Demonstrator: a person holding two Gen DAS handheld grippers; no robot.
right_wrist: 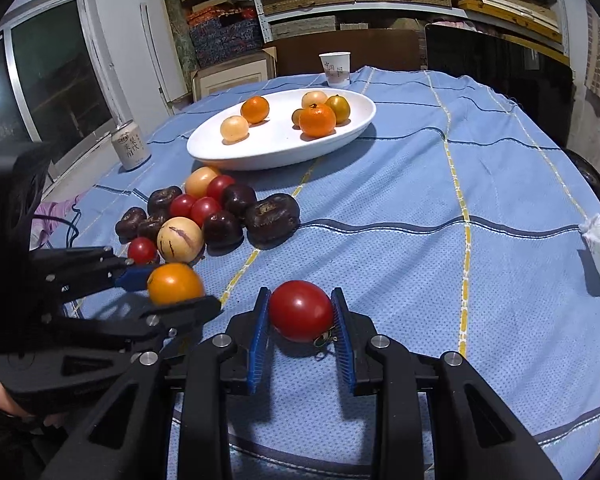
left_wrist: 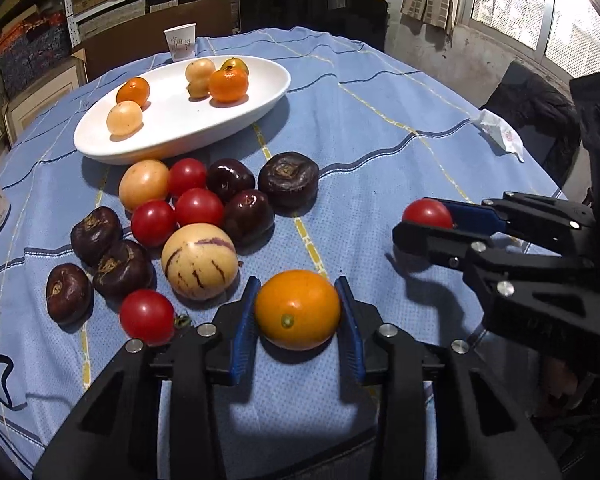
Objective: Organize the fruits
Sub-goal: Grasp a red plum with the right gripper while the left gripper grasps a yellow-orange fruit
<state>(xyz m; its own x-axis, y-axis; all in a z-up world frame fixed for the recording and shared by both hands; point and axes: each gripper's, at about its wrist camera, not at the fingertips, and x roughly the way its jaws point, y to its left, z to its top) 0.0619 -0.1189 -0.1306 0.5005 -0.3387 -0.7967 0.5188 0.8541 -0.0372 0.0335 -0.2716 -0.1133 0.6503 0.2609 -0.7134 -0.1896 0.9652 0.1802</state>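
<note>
With both tools low over the blue tablecloth (right_wrist: pixel 400 208), left gripper (left_wrist: pixel 298 312) pinches an orange fruit (left_wrist: pixel 297 309) between its blue pads; right gripper (right_wrist: pixel 301 314) pinches a red tomato (right_wrist: pixel 301 311). Just beyond: loose pile of tomatoes, dark fruits, 1 striped melon (left_wrist: pixel 199 261). Farther back, white plate (left_wrist: pixel 172 136) holding 5 fruits, then paper cup (left_wrist: pixel 180 41).

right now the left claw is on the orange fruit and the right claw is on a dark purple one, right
Not quite. The right claw is closed on a red tomato, not a dark purple fruit, as the right wrist view shows. The left claw is indeed on the orange fruit.
</note>
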